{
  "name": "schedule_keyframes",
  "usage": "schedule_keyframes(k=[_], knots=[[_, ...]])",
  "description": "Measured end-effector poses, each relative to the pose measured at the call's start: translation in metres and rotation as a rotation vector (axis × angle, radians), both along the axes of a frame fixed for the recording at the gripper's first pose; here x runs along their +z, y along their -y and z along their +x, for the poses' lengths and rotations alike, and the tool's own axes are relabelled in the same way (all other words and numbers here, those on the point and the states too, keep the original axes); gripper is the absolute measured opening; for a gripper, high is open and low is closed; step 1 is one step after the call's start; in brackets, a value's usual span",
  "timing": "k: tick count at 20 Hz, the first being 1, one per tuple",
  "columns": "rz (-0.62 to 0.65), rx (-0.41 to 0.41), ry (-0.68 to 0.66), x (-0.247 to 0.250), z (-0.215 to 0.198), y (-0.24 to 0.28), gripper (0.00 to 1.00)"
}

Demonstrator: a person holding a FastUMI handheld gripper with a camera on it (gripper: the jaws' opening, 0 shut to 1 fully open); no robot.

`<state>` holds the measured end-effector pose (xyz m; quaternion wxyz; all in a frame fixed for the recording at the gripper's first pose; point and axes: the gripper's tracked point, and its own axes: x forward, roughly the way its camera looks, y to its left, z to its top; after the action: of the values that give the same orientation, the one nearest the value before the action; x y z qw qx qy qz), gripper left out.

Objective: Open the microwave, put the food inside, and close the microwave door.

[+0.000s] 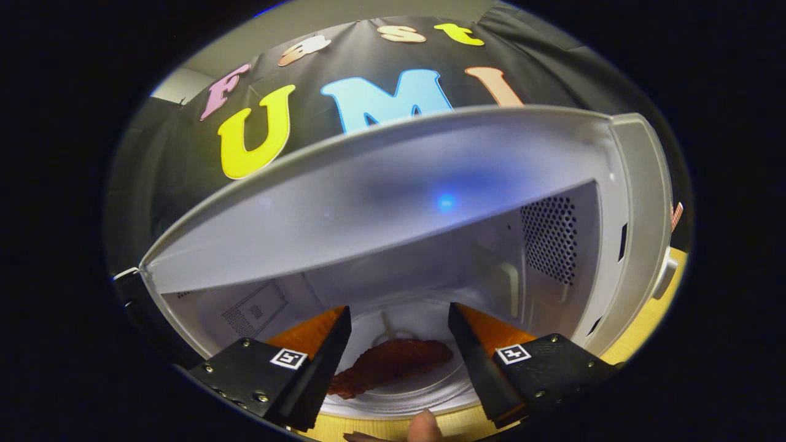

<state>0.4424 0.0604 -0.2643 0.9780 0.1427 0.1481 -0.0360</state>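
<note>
Right in front of the claw (399,344), the microwave (393,202) sat with its cavity wide open, and the camera was looking up at it from low down, so the white ceiling of the cavity took up most of the middle. The claw was released, its two fingers spread apart and gripping nothing. Between them and just beyond their tips lay the food (393,365), a flat reddish-brown piece that looked kinda like a strip of meat, resting on the round turntable (405,399) on the microwave floor. It wasn't touching either finger as far as I could tell.

Beyond the food, on the right inner wall, there was a perforated vent patch (549,236), and on the left inner wall a fainter dotted panel (255,310). The door (132,294) was swung out to the left of the claw, just a dark edge of it showing. To the right of the cavity was the light control side of the microwave with a knob (666,276) sticking out.

The whole thing stood on a wooden surface (393,423), visible just under the fingers. A fingertip (424,426) of the person poked in below the claw, near the front lip of the microwave.
</note>
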Motion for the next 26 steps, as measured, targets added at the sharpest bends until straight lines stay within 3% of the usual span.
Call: schedule_keyframes(k=[4, 11, 20, 26], knots=[[0.003, 0.036, 0.069, 0.044, -0.044, -0.005, 0.96], [0.019, 0.186, 0.135, 0.106, -0.158, -0.009, 0.96], [-0.011, 0.279, 0.111, 0.100, -0.255, 0.034, 0.96], [-0.080, 0.385, 0.125, 0.093, -0.311, 0.012, 0.96]])
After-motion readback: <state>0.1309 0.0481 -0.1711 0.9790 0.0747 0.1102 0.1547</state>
